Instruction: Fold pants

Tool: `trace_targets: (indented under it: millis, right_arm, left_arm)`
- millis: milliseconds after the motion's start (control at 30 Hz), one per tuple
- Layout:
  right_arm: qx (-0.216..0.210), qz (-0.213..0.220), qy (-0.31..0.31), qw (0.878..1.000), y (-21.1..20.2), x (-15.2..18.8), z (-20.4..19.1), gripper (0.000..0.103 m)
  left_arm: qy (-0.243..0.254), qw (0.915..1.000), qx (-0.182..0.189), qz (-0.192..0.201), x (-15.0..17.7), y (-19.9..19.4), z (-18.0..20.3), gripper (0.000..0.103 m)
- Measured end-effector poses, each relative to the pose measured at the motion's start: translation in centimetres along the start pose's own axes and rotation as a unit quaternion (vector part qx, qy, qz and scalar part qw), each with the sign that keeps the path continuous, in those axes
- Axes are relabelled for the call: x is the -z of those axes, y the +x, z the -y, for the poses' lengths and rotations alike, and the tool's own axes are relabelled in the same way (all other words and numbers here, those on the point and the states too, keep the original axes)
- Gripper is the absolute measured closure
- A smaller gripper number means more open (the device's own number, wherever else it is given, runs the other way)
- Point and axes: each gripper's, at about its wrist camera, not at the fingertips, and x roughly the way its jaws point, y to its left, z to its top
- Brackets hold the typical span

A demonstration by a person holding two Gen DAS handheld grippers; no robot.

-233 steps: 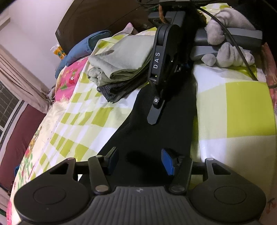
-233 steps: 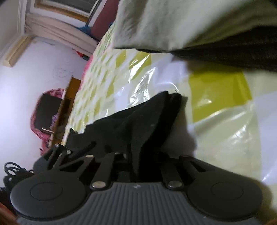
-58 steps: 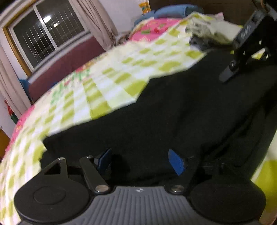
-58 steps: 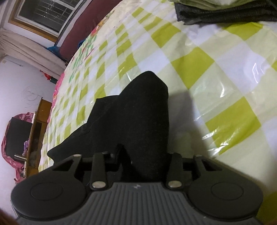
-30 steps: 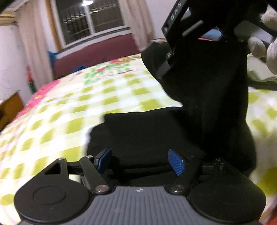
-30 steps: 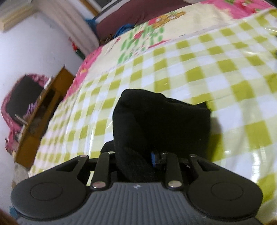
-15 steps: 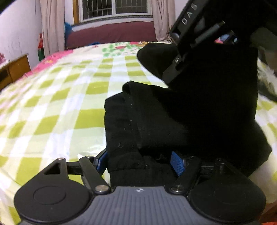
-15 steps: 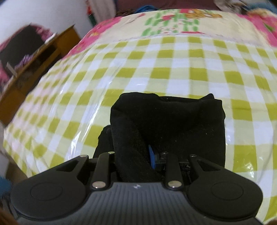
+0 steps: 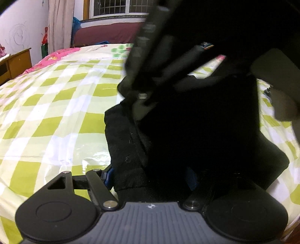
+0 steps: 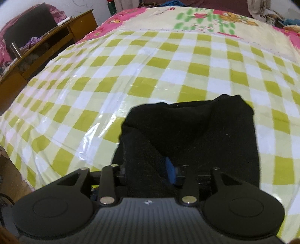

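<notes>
Left wrist view: wooden desk [image 9: 14, 62] at the far left edge, against a white wall; a curtain [image 9: 60, 24] hangs at upper left beside a barred window [image 9: 120, 8]. The checked sheet [image 9: 56, 116] — green and white squares under a glossy plastic film — fills the left half of the frame. The black pants [image 9: 206, 131] lie bunched at centre and right, folded over on themselves, one edge running down to the bottom centre. The left gripper [image 9: 150, 175] sits at the lower middle, its blue-padded fingers [image 9: 107, 175] set wide with the folded cloth lying between them; whether the pads press on it cannot be told. Above, blurred and dark, the right gripper [image 9: 142, 97] crosses the upper centre over the pants. A gloved hand [image 9: 281, 101] shows at the right edge.

Right wrist view: the desk [image 10: 46, 43] at upper left, the sheet [image 10: 150, 71] across the whole middle, a pink floral border [image 10: 120, 20] along the top. The pants [image 10: 196, 131] sit at lower centre-right in a thick, doubled heap. The right gripper [image 10: 148, 173] at the bottom — its jaws have just been opening, one blue pad [image 10: 170, 171] exposed, a ridge of cloth between the fingers but no longer pinched.
</notes>
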Motion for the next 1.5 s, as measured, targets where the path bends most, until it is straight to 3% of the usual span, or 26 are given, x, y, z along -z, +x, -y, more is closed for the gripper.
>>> trace_targets:
  millis: [167,300,467,633,767,833,933,1000,1167,1300,1367,1400,1433,1500]
  right_arm:
    - [-0.047,0.01,-0.006,0.999,-0.3,-0.7,-1.7,0.063]
    - [-0.121,0.028,0.048,0.991,-2.4,-1.4,0.8,0.065]
    - [-0.082,0.057,0.022,0.995,-4.5,-0.5,3.6,0.063]
    - [-0.048,0.053,-0.023,0.997,-4.3,0.7,4.7,0.063]
    - [-0.085,0.05,-0.009,0.995,-4.7,-0.7,5.5,0.063]
    - [-0.104,0.053,-0.015,0.993,-4.8,-1.2,5.1,0.055]
    - [-0.112,0.046,-0.041,0.992,-4.2,-1.6,4.0,0.05]
    - [-0.094,0.043,-0.062,0.993,-3.4,-2.2,3.0,0.043]
    - [-0.09,0.014,-0.063,0.994,-0.9,-2.9,1.7,0.039]
    - [-0.054,-0.002,-0.111,0.992,0.7,-2.2,0.4,0.036]
    - [-0.035,-0.005,-0.124,0.992,1.3,-1.9,0.5,0.037]
    - [-0.026,-0.008,-0.128,0.991,1.5,-1.8,0.7,0.046]
    - [-0.029,-0.013,-0.124,0.992,1.7,-1.9,1.2,0.049]
    - [-0.048,-0.025,-0.103,0.993,1.6,-2.1,2.1,0.066]
  left_arm:
    - [0.01,0.9998,-0.013,0.007,0.6,-1.0,0.5,0.02]
    - [0.001,0.9999,-0.014,0.009,1.5,-2.7,-0.1,0.02]
    - [0.003,0.9988,-0.041,0.025,1.3,-5.4,-0.8,0.02]
    - [0.038,0.9957,-0.063,0.056,-0.5,-7.0,0.3,0.02]
    - [0.058,0.9946,-0.061,0.06,-0.8,-8.1,0.8,0.019]
    - [0.066,0.994,-0.071,0.052,-0.9,-8.6,0.8,0.018]
    - [0.07,0.9937,-0.082,0.033,-0.9,-9.6,0.3,0.018]
    - [0.068,0.9938,-0.085,0.024,-0.5,-10.2,0.2,0.018]
    - [0.05,0.9968,-0.051,0.036,-1.1,-11.0,0.9,0.016]
    - [0.014,0.9995,-0.007,0.026,-1.1,-8.7,1.9,0.015]
    - [-0.008,0.9999,0.002,0.011,-0.9,-6.6,2.3,0.015]
    - [-0.014,0.9999,0.003,0.004,-0.7,-5.7,2.5,0.015]
    - [-0.014,0.9999,0.001,-0.005,-0.5,-5.0,2.6,0.017]
    - [-0.02,0.9997,0.011,-0.012,-0.1,-4.2,2.5,0.03]
